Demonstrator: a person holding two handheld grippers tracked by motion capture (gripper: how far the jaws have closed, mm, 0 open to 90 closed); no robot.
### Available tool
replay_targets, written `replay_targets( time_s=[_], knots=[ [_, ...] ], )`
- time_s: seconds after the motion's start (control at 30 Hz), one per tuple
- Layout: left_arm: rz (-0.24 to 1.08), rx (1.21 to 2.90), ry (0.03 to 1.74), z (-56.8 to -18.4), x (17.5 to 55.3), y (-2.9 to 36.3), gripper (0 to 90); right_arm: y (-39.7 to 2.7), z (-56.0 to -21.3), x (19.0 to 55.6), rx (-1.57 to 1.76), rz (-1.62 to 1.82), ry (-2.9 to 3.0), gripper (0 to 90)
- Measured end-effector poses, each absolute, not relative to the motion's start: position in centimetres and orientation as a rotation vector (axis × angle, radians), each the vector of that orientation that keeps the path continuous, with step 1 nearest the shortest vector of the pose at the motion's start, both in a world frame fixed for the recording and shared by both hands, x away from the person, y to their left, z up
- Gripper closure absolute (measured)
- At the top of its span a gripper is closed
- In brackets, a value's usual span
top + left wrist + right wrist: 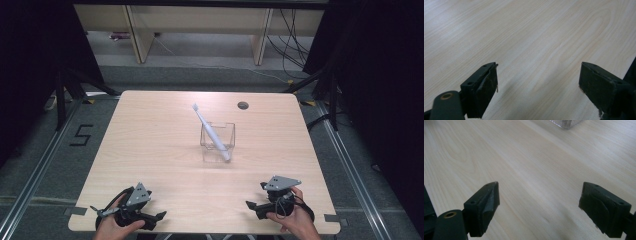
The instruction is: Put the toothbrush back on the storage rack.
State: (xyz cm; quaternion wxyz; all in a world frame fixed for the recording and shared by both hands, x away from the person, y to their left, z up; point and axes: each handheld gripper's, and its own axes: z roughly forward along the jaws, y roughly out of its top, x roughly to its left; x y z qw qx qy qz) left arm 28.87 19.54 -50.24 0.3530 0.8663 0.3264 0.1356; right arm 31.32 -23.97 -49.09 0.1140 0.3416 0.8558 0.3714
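Note:
A clear square container (218, 142) stands near the middle of the light wooden table (150, 150). A white toothbrush (210, 131) leans in it, head up and tilted to the far left. My left gripper (161, 216) rests at the near left edge, held by a hand, its jaws wide apart over bare wood (539, 77). My right gripper (248, 204) sits at the near right edge, also open with nothing between its jaws (539, 202). The container's bottom corner (566, 123) shows at the top of the right gripper view.
A small round hole (243, 105) lies in the table near its far edge. Beyond the table stand wooden furniture legs (140, 40) and loose cables (292, 45) on the floor. Black stands flank both sides.

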Motion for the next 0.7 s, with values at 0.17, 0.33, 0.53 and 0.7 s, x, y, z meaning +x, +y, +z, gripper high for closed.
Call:
replay_targets(
  time_s=[0.17, 0.33, 0.53, 0.7],
  knots=[
    [0.350, 2.241, 0.846, -50.26, 28.86, 19.52, 14.8, -24.19, -49.16, 31.05, 0.993, 1.084, 2.499, 16.5],
    [0.355, 2.260, 0.833, -50.21, 28.95, 19.63, 14.8, -24.40, -49.16, 30.91, 0.963, 1.095, 2.491, 16.5],
    [0.350, 2.249, 0.840, -50.24, 28.90, 19.59, 14.8, -24.64, -49.06, 30.50, 1.031, 1.084, 2.482, 16.4],
    [0.353, 2.254, 0.838, -50.24, 28.94, 19.61, 14.8, -24.87, -49.17, 30.62, 0.994, 1.112, 2.481, 16.4]
  ],
)
